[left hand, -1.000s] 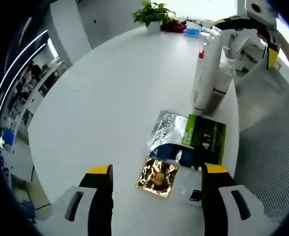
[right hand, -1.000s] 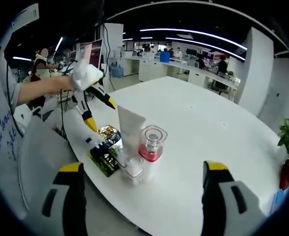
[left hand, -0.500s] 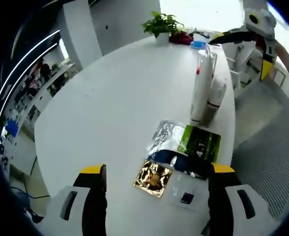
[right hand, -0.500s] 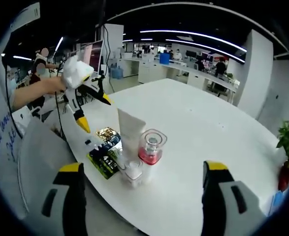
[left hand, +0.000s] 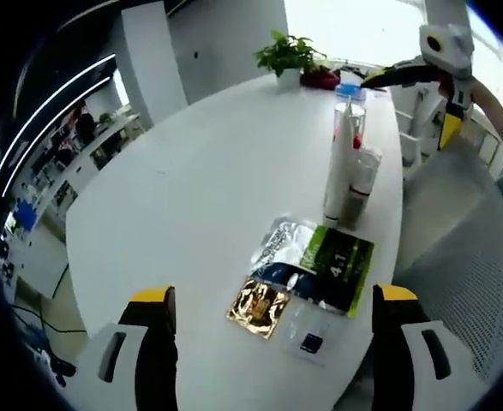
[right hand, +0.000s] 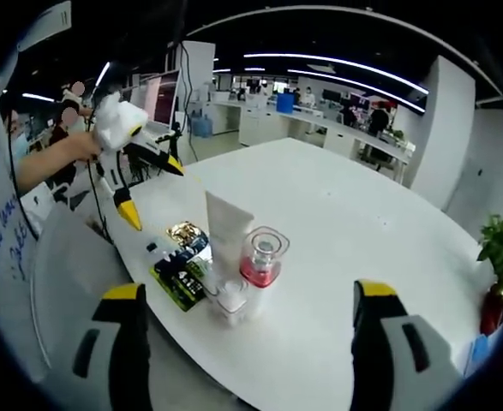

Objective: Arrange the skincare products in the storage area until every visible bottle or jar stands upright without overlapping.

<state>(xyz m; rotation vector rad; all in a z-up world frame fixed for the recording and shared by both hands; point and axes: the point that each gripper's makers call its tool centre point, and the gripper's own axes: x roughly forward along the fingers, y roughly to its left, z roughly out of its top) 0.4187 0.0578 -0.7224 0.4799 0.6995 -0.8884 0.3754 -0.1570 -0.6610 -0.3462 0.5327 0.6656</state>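
Skincare group: a white tube [right hand: 228,229] stands upright near the worktop's edge, with a clear bottle of pink-red liquid [right hand: 260,257] touching or just beside it at 4 o'clock and a small clear jar [right hand: 231,299] at the tube's 6 o'clock, in the right gripper view. In the left gripper view the same white tube [left hand: 338,167] stands upright at 1 o'clock from centre, the clear bottle [left hand: 351,120] behind it and the small jar [left hand: 362,175] at its right side; whether these three touch cannot be told.

Flat sachets: a green-and-black packet [left hand: 337,261], a silver packet [left hand: 281,240] partly under it, a gold foil sachet [left hand: 258,304] and a small clear sachet [left hand: 309,336] lie overlapping on the white worktop [left hand: 191,188], at 6 o'clock of the tube. In the right gripper view the gold sachet [right hand: 185,231] and the green-and-black packet [right hand: 179,272] lie at 9 o'clock of the jar.

Left claw [left hand: 272,330]: jaws wide apart, holding nothing, above the sachets. In the right gripper view it appears as the left claw [right hand: 140,184], held in a hand [right hand: 84,145], at 10 o'clock.

Right claw [right hand: 247,317]: jaws wide apart, empty, above the worktop edge [right hand: 337,342]; seen as the right claw [left hand: 422,94] at 1 o'clock of the left gripper view.

Surroundings: a potted plant [left hand: 287,58] at the worktop's far end.
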